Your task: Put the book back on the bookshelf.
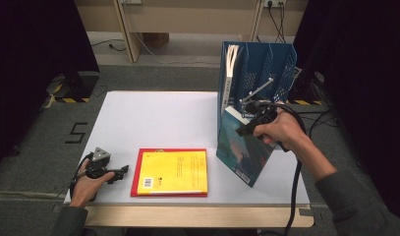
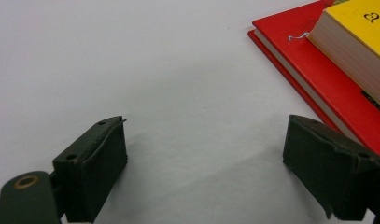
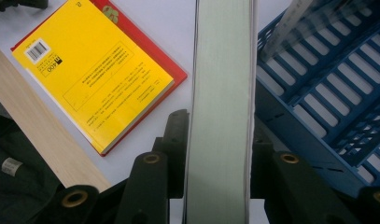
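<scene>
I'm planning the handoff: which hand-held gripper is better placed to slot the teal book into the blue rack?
Right: the right hand-held gripper already clamps the teal book beside the blue rack; the left hand-held gripper sits open, far off.

Grey carpet floor (image 1: 153,78) surrounds the white table (image 1: 153,118), with black curtains (image 1: 35,44) at both sides.

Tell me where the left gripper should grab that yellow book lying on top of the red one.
Probably by the yellow book's left long edge, coming in level from the left, where the open left gripper already rests. It lies flat on the red book, so only its edges offer a bite. In the left gripper view its page block stands proud of the red cover, leaving a ledge for one jaw.
</scene>
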Demonstrator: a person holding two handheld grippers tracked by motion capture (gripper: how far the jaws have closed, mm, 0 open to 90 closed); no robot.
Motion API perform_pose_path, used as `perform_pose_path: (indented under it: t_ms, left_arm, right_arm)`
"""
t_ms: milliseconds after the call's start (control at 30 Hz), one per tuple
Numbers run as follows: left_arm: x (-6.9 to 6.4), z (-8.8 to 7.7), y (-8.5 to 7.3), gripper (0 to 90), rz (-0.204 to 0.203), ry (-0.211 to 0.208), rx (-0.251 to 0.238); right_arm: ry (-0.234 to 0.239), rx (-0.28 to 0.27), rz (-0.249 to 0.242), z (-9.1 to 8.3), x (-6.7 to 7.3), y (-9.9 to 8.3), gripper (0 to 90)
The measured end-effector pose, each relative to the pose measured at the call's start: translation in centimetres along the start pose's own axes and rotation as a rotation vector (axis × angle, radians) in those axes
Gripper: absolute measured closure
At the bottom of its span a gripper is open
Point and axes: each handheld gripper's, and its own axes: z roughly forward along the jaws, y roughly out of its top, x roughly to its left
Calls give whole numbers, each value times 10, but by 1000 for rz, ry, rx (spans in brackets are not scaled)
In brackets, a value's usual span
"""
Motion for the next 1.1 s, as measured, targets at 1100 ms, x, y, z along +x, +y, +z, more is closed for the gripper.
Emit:
perform_pose_path:
  t_ms: [1100]
  left_arm:
    - [0, 0, 0, 124, -1, 0, 0]
  right_arm:
    - [-32, -148, -38, -41, -3, -30, 730]
